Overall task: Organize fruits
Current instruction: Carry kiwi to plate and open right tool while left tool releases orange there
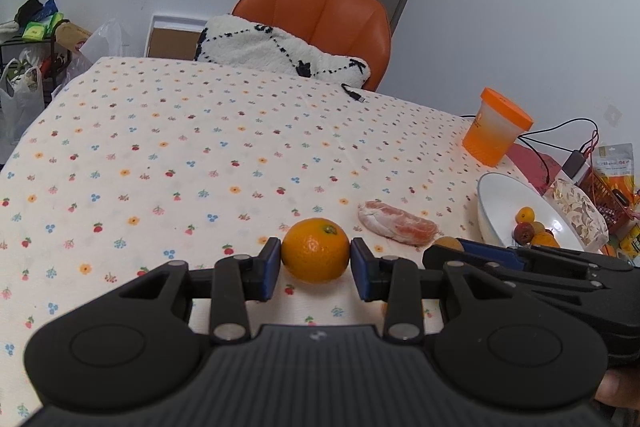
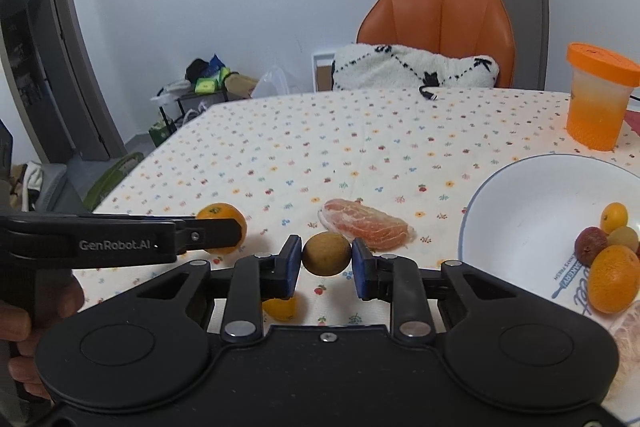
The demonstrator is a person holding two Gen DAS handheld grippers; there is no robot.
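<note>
A round orange (image 1: 315,250) sits between the blue pads of my left gripper (image 1: 316,265), which is shut on it low over the flowered tablecloth (image 1: 180,155). My right gripper (image 2: 327,261) is shut on a small brown-green round fruit (image 2: 327,253), held just above the cloth. Under its left finger lies a small yellow fruit (image 2: 282,308). A peeled pink citrus segment (image 2: 366,225) lies just beyond both grippers. The white bowl (image 2: 520,195) at the right holds several small fruits, among them an orange one (image 2: 613,279) and a red one (image 2: 591,245).
An orange lidded cup (image 2: 600,99) stands behind the bowl. At the table's far edge are a black cable end (image 2: 430,95) and an orange chair (image 2: 436,23) with a white cushion (image 2: 412,69). Packets and wires (image 1: 580,163) crowd the right edge.
</note>
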